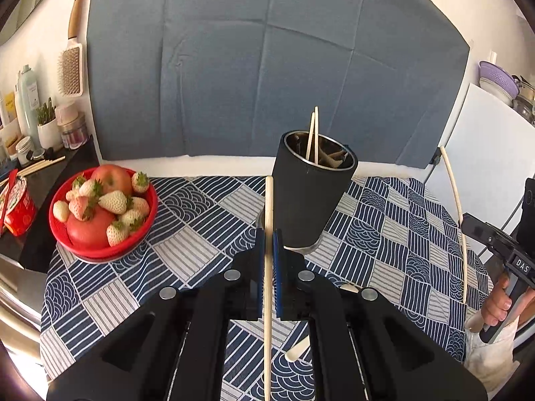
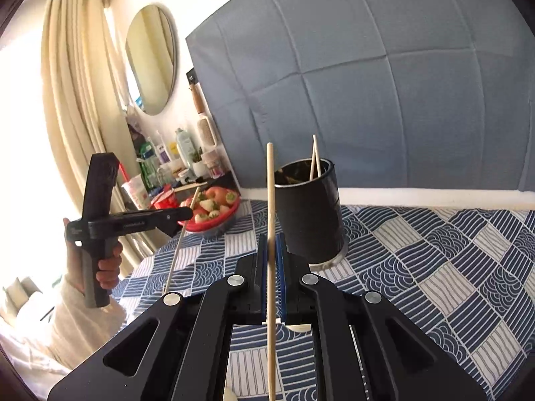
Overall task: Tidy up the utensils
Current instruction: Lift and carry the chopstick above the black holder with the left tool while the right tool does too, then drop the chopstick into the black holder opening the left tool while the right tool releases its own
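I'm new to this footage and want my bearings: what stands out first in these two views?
Each gripper is shut on one pale chopstick: the left gripper on the left chopstick, the right gripper on the right chopstick. Just beyond stands a black holder with two chopsticks already inside, on a blue patterned tablecloth. Left of it sits a red fruit bowl.

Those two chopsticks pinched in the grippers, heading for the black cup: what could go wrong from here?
1. Each chopstick is pinched at one narrow spot between shut jaws, so it may pivot or slip out.
2. The black cup already holds two chopsticks; a new one could knock against them or its rim.
3. The left gripper and right gripper are both aimed at the same cup, so their sticks might collide.
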`<state>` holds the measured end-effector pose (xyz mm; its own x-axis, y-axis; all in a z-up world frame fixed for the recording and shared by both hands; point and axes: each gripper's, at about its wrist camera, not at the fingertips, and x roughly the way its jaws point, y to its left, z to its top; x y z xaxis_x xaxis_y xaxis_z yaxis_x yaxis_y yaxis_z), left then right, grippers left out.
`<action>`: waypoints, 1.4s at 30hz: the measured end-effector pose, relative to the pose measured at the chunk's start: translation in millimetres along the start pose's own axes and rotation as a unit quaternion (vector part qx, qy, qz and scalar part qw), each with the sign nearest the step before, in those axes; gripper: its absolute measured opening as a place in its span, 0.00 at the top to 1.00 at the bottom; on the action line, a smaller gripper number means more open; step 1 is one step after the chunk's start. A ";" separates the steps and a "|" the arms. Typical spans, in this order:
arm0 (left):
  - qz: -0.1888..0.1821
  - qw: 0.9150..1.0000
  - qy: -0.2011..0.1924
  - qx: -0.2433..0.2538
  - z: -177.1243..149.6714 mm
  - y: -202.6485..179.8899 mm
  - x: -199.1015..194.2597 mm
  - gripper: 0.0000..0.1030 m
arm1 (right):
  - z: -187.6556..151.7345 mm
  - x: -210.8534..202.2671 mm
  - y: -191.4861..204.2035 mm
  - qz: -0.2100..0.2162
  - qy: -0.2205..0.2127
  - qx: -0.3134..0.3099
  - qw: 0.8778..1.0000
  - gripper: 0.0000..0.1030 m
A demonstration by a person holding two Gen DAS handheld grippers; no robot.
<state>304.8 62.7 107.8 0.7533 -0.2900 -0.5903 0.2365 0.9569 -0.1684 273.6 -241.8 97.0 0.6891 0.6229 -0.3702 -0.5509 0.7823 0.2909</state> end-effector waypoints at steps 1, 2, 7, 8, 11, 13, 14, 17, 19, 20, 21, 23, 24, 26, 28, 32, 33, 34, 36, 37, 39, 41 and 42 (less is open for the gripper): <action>-0.001 1.000 -0.006 0.004 5.5 -0.9 -1.4 0.95 | 4.7 1.1 0.4 -0.001 -0.004 -0.002 1.000 0.95; -0.002 1.000 -0.013 0.006 11.0 -1.1 -3.0 0.95 | 9.5 2.3 1.1 -0.002 -0.007 -0.004 1.000 0.95; -0.013 0.999 -0.038 0.010 38.7 -1.2 -5.3 0.95 | 34.6 14.0 3.4 -0.001 -0.019 -0.014 1.000 0.95; -0.014 0.999 -0.042 0.011 44.0 -1.5 -4.9 0.95 | 39.6 17.1 3.9 -0.001 -0.021 -0.017 1.000 0.95; -0.011 0.998 -0.059 0.010 60.4 -2.8 -2.9 0.95 | 55.3 25.4 5.2 -0.001 -0.032 -0.026 0.999 0.95; -0.010 0.997 -0.070 0.012 70.6 -4.8 0.4 0.95 | 65.7 31.5 4.2 0.000 -0.040 -0.027 0.999 0.95; -0.017 0.997 -0.071 0.012 76.0 -5.0 3.1 0.95 | 70.7 34.4 3.9 -0.002 -0.044 -0.027 0.999 0.95; -0.048 0.994 -0.095 -0.002 92.8 -1.8 7.7 0.95 | 85.3 44.0 3.6 0.002 -0.058 -0.032 0.998 0.95; -0.054 0.992 -0.110 0.006 103.4 -4.8 11.0 0.95 | 93.8 52.0 3.9 0.004 -0.067 -0.038 0.997 0.95; -0.061 0.991 -0.117 0.012 108.2 -7.0 12.6 0.95 | 97.7 56.5 2.7 0.009 -0.069 -0.037 0.997 0.95; -0.066 0.990 -0.123 0.017 113.1 -8.9 14.3 0.95 | 101.5 61.0 0.9 0.013 -0.070 -0.035 0.997 0.95; -0.060 0.989 -0.131 0.027 121.7 -13.7 20.1 0.95 | 108.4 70.9 -2.0 0.019 -0.070 -0.034 0.997 0.95; -0.056 0.990 -0.129 0.030 126.0 -16.0 24.3 0.95 | 111.0 75.2 -2.7 0.020 -0.071 -0.037 0.997 0.95; -0.061 0.989 -0.131 0.031 133.2 -18.0 31.1 0.95 | 115.3 82.4 -5.1 0.021 -0.077 -0.038 0.996 0.95; -0.071 0.988 -0.134 0.027 140.7 -18.0 36.7 0.95 | 119.3 90.4 -8.5 0.027 -0.080 -0.033 0.996 0.95; -0.079 0.986 -0.147 0.023 156.0 -19.3 44.0 0.95 | 123.8 105.2 -17.1 0.037 -0.092 -0.021 0.995 0.95; -0.081 0.985 -0.152 0.020 159.2 -19.5 45.8 0.95 | 124.3 108.5 -19.8 0.042 -0.095 -0.017 0.994 0.95; -0.087 0.984 -0.155 0.017 161.8 -19.1 47.1 0.95 | 125.2 112.4 -21.8 0.044 -0.096 -0.012 0.994 0.95; -0.105 0.981 -0.165 0.008 165.2 -17.4 50.6 0.95 | 125.6 119.4 -26.4 0.044 -0.101 -0.003 0.994 0.95; -0.109 0.979 -0.172 0.003 166.5 -17.2 52.4 0.95 | 126.4 122.8 -29.0 0.045 -0.104 0.001 0.994 0.95; -0.124 0.974 -0.191 -0.005 166.2 -16.5 56.7 0.95 | 126.2 130.1 -36.0 0.044 -0.113 0.012 0.992 0.95; -0.137 0.967 -0.217 -0.008 160.5 -16.8 60.3 0.95 | 123.6 135.9 -44.4 0.049 -0.130 0.023 0.990 0.95; -0.136 0.965 -0.225 -0.007 157.0 -17.9 62.9 0.95 | 121.5 139.3 -48.8 0.045 -0.138 0.024 0.989 0.95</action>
<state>444.3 25.3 197.7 0.8557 -0.5033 -0.1206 0.4567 0.8439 -0.2815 453.7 -192.8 138.4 0.7442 0.6621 -0.0885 -0.5973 0.7188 0.3557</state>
